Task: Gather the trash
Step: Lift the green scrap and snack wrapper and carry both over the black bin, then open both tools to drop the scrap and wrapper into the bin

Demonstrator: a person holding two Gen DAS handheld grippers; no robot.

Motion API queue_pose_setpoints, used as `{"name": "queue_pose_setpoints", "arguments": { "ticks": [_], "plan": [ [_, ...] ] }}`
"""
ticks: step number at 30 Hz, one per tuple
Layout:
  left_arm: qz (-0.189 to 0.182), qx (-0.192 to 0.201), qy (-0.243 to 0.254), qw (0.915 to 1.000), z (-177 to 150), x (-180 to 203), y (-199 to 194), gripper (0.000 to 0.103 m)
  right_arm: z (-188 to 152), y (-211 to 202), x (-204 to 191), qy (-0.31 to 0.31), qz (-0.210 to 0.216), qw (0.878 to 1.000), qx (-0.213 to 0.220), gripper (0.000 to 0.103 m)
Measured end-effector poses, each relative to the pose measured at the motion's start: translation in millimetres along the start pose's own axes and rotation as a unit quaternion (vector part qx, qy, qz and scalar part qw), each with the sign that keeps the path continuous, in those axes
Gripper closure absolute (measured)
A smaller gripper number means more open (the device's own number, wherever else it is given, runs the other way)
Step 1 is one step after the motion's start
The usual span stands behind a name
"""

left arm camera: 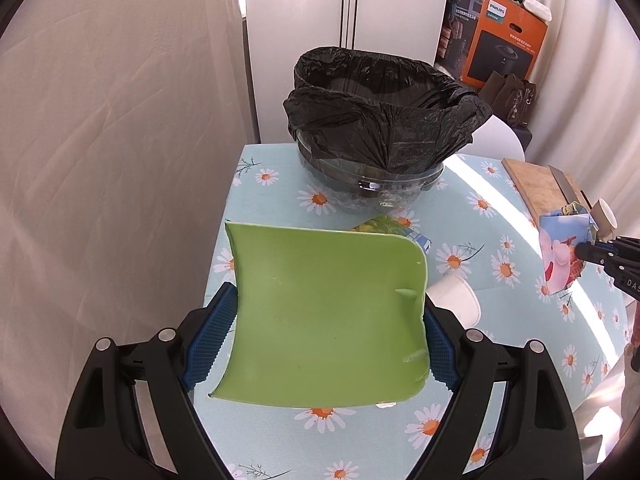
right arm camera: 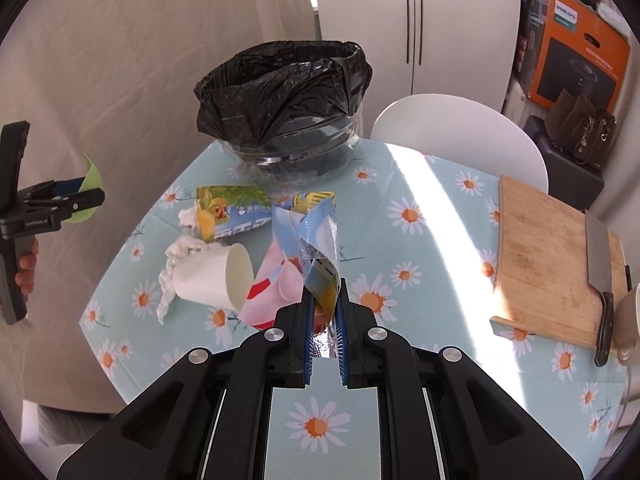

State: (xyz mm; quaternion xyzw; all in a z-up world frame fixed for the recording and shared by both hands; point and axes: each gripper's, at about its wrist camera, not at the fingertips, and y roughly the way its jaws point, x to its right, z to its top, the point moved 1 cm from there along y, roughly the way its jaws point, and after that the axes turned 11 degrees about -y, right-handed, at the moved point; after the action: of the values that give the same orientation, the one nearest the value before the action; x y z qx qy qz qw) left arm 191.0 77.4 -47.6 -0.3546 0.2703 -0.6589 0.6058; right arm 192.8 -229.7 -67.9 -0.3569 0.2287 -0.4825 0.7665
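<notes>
Black liner: we record a bin bag (left arm camera: pixel 384 108) folded over a clear-walled bin (right arm camera: pixel 296 152) at the far end of the daisy-print surface (right arm camera: pixel 432 216); we cannot see what is inside.
Left tongs (left arm camera: pixel 328 316): spread wide yet clamped on the side edges of a green dustpan-like scoop (left arm camera: pixel 324 320), held above the surface, short of the bin.
Right tongs (right arm camera: pixel 325 304): pinched tight on a crumpled printed wrapper (right arm camera: pixel 316 240), which rises from between the pads.
Loose trash: we list a paper cup (right arm camera: pixel 212 280) on its side, white tissue (right arm camera: pixel 168 280) and a yellow-blue packet (right arm camera: pixel 224 212), left of the right tongs.
Other: cutting board (right arm camera: pixel 548 256) with cleaver (right arm camera: pixel 600 256).
</notes>
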Motion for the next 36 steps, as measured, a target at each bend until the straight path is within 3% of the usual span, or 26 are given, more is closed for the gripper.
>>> {"name": "queue_pose_setpoints", "arguments": {
  "ticks": [7, 17, 36],
  "plan": [
    [-0.039, 0.014, 0.017, 0.9990, 50, 6, -3, 0.020, 51, -9, 16, -0.003, -0.025, 0.999, 0.029, 0.094],
    [-0.059, 0.026, 0.072, 0.9953, 120, 36, 12, 0.020, 128, -11, 37, -0.020, -0.061, 0.996, 0.054, 0.094],
    [-0.102, -0.025, 0.175, 0.9790, 200, 67, 115, 0.020, 228, 58, 28, -0.065, -0.049, 0.996, 0.036, 0.094]
  ]
}}
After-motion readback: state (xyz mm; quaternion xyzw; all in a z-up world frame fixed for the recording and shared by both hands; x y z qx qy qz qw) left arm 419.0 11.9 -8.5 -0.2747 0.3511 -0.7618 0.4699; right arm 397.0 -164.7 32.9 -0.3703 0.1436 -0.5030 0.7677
